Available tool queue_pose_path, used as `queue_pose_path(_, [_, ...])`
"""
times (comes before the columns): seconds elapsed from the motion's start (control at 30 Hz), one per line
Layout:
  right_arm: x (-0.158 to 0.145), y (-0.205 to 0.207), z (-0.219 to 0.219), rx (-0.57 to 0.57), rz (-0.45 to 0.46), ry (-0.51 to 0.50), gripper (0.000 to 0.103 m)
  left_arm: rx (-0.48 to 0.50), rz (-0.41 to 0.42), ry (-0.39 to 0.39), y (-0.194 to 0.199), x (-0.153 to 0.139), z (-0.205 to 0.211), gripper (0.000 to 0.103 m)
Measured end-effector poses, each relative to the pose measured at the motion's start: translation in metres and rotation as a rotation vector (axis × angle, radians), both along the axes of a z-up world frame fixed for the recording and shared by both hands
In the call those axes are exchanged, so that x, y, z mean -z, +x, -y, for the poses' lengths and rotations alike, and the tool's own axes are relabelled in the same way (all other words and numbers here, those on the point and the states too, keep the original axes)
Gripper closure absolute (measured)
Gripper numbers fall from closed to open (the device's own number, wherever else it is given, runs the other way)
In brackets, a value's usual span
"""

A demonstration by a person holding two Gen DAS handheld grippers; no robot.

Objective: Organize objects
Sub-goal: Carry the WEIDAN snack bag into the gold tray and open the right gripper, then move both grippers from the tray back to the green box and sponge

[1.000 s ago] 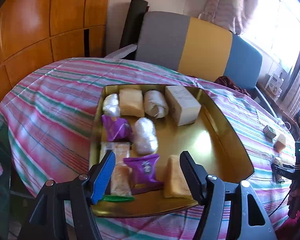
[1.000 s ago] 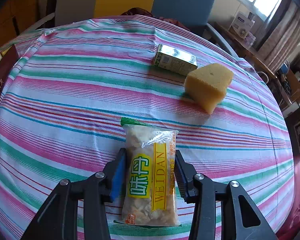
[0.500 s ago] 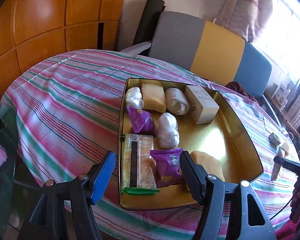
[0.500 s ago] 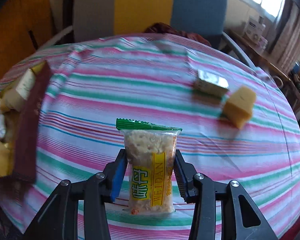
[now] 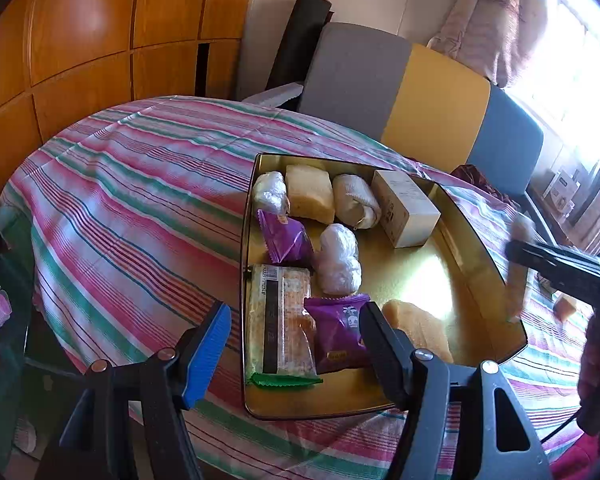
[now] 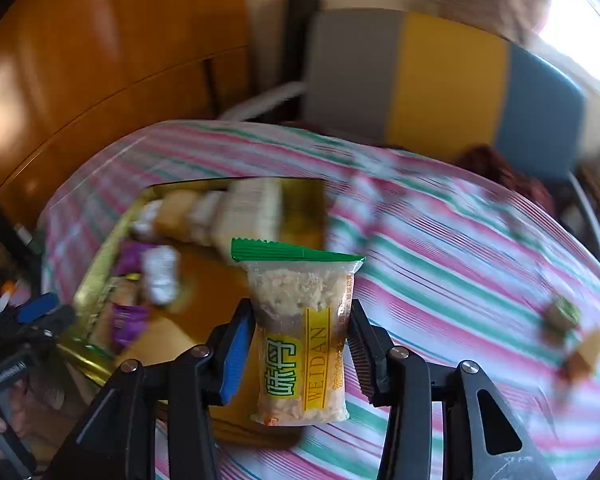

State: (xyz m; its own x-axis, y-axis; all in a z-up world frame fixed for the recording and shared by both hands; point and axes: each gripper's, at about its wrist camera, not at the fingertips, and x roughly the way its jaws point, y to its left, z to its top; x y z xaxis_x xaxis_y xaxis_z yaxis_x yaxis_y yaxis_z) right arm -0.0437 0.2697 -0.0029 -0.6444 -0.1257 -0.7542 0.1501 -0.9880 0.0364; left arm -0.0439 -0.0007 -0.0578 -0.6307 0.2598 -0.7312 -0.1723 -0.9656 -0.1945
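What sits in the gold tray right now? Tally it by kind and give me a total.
Purple packets: 2
White wrapped bundles: 3
Yellow cakes: 2
Cardboard box: 1
Clear snack packet: 1
Total: 9

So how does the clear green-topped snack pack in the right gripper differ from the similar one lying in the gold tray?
The clear green-topped snack pack is clamped upright in the right gripper, showing its yellow label. The similar pack lies flat in the gold tray, back side up, green end towards the camera. Both have clear wrap and a green serrated seal.

"WEIDAN" on clear snack packet (image 6: 300, 344)
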Motion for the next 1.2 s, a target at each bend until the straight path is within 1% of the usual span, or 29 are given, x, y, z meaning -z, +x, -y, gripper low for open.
queue_pose_path(0.17, [0.010,-0.032,0.054,-0.134,0.020,0.043,0.057,-0.004,0.014,0.005,-0.003,0.004,0.002,0.036])
queue_pose_path(0.3, [0.034,-0.061,0.077,-0.160,0.090,0.058,0.057,-0.010,0.029,0.010,-0.004,0.008,0.003,0.036])
queue_pose_path(0.37, [0.055,-0.079,0.085,-0.184,0.169,0.028,0.057,-0.013,0.038,0.011,-0.005,0.010,0.004,0.036])
queue_pose_path(0.47, [0.080,-0.089,0.098,-0.180,0.220,0.057,0.056,-0.021,0.047,0.011,-0.007,0.013,0.006,0.036])
queue_pose_path(0.53, [0.085,-0.092,0.101,-0.177,0.254,0.051,0.056,-0.025,0.050,0.011,-0.008,0.014,0.007,0.036])
queue_pose_path(0.6, [0.080,-0.091,0.098,-0.176,0.224,0.017,0.050,-0.027,0.052,0.010,-0.009,0.015,0.007,0.036])
queue_pose_path(0.63, [0.080,-0.091,0.097,-0.171,0.216,0.008,0.045,-0.028,0.053,0.007,-0.009,0.016,0.006,0.036])
queue_pose_path(0.77, [0.080,-0.090,0.092,-0.147,0.211,-0.018,0.044,-0.033,0.041,0.001,-0.008,0.013,0.006,0.036])
queue_pose_path(0.97, [0.059,-0.072,0.083,-0.130,0.137,-0.053,0.040,-0.044,0.004,-0.016,-0.004,0.006,0.005,0.036])
queue_pose_path(1.2, [0.039,-0.043,0.068,-0.067,0.068,-0.083,0.038,-0.033,-0.036,-0.028,0.002,-0.004,0.000,0.036])
